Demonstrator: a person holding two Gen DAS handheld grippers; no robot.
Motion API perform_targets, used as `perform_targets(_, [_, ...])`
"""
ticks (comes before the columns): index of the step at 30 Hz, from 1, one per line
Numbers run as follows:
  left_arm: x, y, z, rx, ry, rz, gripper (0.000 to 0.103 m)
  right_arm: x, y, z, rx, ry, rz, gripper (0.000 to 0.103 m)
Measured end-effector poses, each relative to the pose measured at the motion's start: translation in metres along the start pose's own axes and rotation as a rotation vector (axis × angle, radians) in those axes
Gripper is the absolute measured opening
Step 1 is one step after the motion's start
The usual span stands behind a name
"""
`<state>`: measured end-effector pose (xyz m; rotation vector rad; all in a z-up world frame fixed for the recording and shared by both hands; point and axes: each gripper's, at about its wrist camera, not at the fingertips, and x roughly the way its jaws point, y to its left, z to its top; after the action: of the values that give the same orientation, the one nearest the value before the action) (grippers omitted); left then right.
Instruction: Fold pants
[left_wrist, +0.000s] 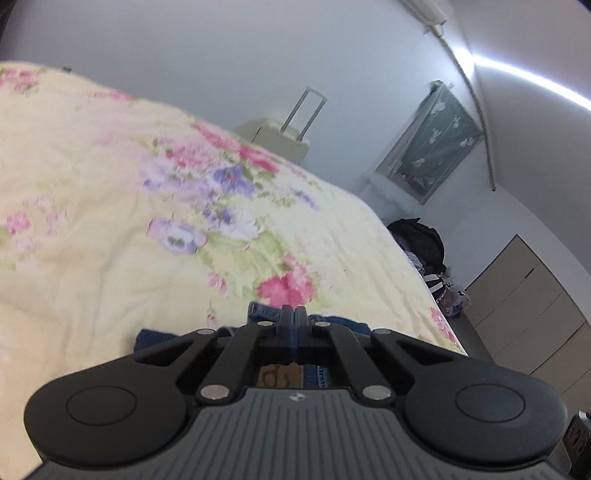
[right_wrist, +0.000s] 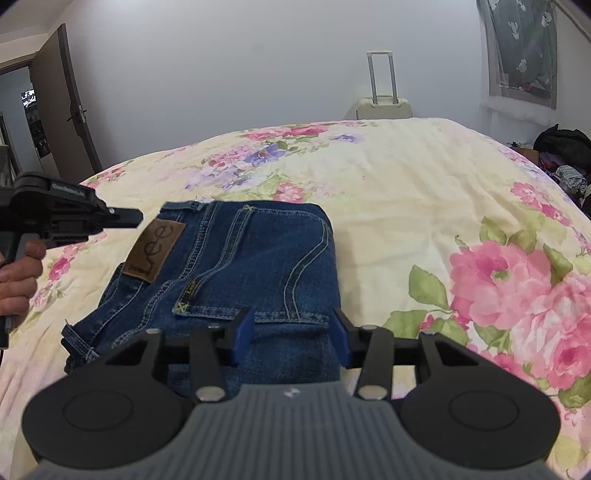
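Item: blue jeans (right_wrist: 236, 273), folded into a compact stack, lying on a floral bedspread (right_wrist: 424, 206) and taken here as the landmark. Left of the jeans: left hand (right_wrist: 16, 273) gripping the handle of the left gripper (right_wrist: 138, 218), held in the air beside the waistband corner, fingers pressed together with nothing between them; its own view shows the closed tips (left_wrist: 294, 314) above denim (left_wrist: 266, 312). On the jeans, upper left: brown leather Lee patch (right_wrist: 155, 254); centre: stitched back pocket (right_wrist: 258, 266). At the near edge of the jeans: right gripper (right_wrist: 291, 334), blue pads (right_wrist: 243, 332) spread apart above the fabric, holding nothing. Beyond the jeans, by the wall: cream suitcase (right_wrist: 384, 105), handle raised. Far right of the jeans: dark bag (right_wrist: 565, 144)
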<state>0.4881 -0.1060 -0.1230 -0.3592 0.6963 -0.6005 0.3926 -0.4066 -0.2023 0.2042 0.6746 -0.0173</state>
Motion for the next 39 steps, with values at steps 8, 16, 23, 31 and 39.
perform_targets(8, [0.025, 0.031, -0.002, -0.058, 0.155, 0.032, 0.036, -0.007, -0.004, 0.011, 0.023, 0.001, 0.009, 0.032])
perform_targets(16, [0.064, 0.075, -0.014, -0.152, 0.229, -0.072, 0.058, 0.005, -0.005, 0.008, -0.017, 0.009, 0.022, 0.032])
perform_targets(23, [0.089, 0.093, -0.013, -0.217, 0.287, -0.217, 0.063, 0.027, -0.016, 0.009, 0.001, 0.045, 0.062, 0.034])
perform_targets(31, [0.096, 0.093, -0.019, -0.286, 0.29, -0.229, 0.047, 0.033, -0.015, 0.006, 0.007, 0.05, 0.062, 0.034])
perform_targets(39, [0.057, 0.034, -0.007, -0.128, 0.19, -0.072, 0.017, 0.03, -0.015, 0.007, 0.013, 0.061, 0.05, 0.035])
